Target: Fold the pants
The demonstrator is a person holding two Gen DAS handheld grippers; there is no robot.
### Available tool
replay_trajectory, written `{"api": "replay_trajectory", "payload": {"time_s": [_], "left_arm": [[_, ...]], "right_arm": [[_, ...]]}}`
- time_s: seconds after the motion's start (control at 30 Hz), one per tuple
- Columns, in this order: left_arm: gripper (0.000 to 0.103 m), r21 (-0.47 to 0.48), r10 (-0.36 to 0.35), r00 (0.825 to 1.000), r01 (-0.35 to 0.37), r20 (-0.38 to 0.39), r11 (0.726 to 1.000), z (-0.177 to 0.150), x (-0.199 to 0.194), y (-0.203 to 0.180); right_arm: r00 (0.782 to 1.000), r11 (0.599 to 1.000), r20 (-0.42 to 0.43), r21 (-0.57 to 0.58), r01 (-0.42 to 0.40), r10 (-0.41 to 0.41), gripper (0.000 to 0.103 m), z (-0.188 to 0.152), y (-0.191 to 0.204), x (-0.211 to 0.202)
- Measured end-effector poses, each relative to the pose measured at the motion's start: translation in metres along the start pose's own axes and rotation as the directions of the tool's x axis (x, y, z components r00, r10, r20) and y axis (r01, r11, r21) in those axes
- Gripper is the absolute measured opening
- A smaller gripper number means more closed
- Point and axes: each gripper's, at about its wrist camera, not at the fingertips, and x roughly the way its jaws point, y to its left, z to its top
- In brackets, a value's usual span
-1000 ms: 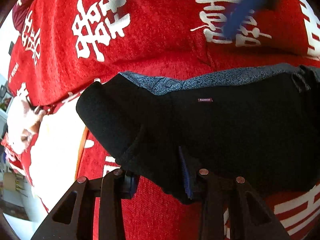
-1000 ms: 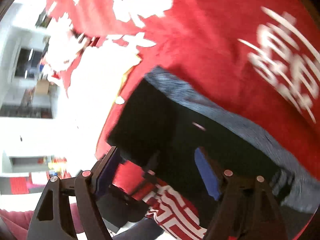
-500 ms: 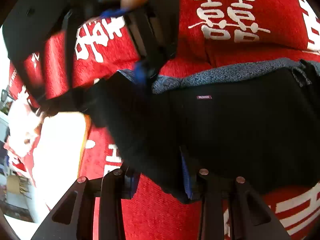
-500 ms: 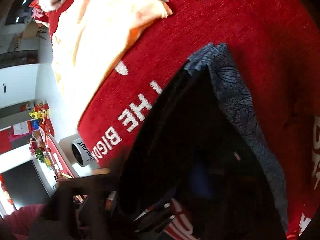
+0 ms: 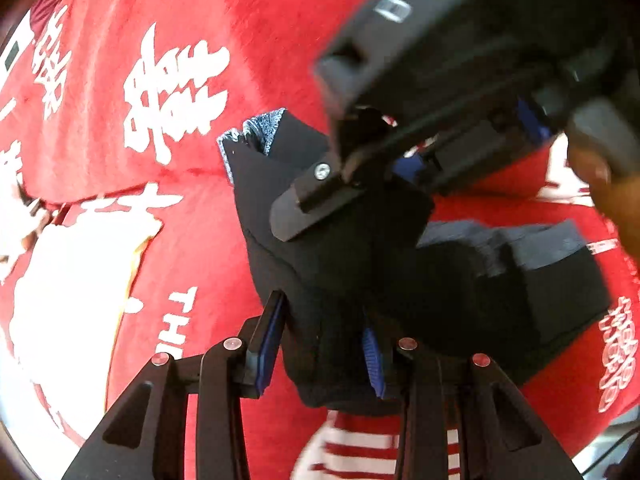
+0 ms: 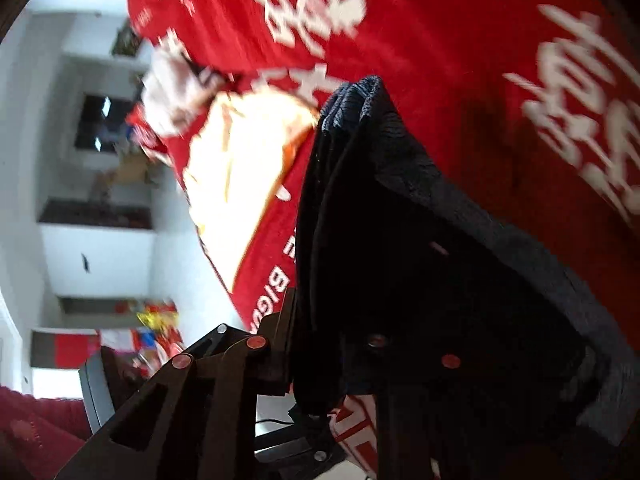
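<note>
Left wrist view: our left gripper (image 5: 320,344) is clamped on the near edge of the black pants (image 5: 352,264), lifted over the red cover (image 5: 180,240); our right gripper (image 5: 384,176) bites the fold just beyond.
Right wrist view: pants (image 6: 420,260) pinched between our right gripper's fingers, hanging toward the cover's (image 6: 460,60) near edge.
Next move: the fold's long axis likely runs rightward; both hands equally near.

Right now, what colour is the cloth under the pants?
Red cloth with white characters, clearest in the left wrist view.
</note>
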Motion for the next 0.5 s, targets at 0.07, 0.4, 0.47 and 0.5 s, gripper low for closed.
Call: {"api": "replay_trajectory", "payload": {"time_s": [0.07,0.4,0.47,0.5], "left_arm": [[0.037,0.027,-0.015,1.000,0.014,0.022,1.000,0.005,-0.011,-0.021],[0.037,0.185,-0.113,0.991,0.099,0.069,0.978,0.030,-0.049,-0.131],[0.037,0.214,-0.134,0.989,0.117,0.065,0.970,0.033,-0.053,-0.155],[0.037,0.229,-0.144,0.988,0.127,0.061,0.965,0.034,-0.054,-0.167]], "right_arm": [[0.998,0.999,0.053,0.019,-0.033,0.032,0.018,-0.013,-0.007,-0.023],[0.951,0.989,0.298,0.098,-0.112,0.079,0.019,-0.099,-0.066,-0.140],[0.937,0.985,0.340,0.120,-0.126,0.079,0.019,-0.118,-0.082,-0.159],[0.932,0.983,0.354,0.128,-0.132,0.079,0.019,-0.124,-0.088,-0.165]]}}
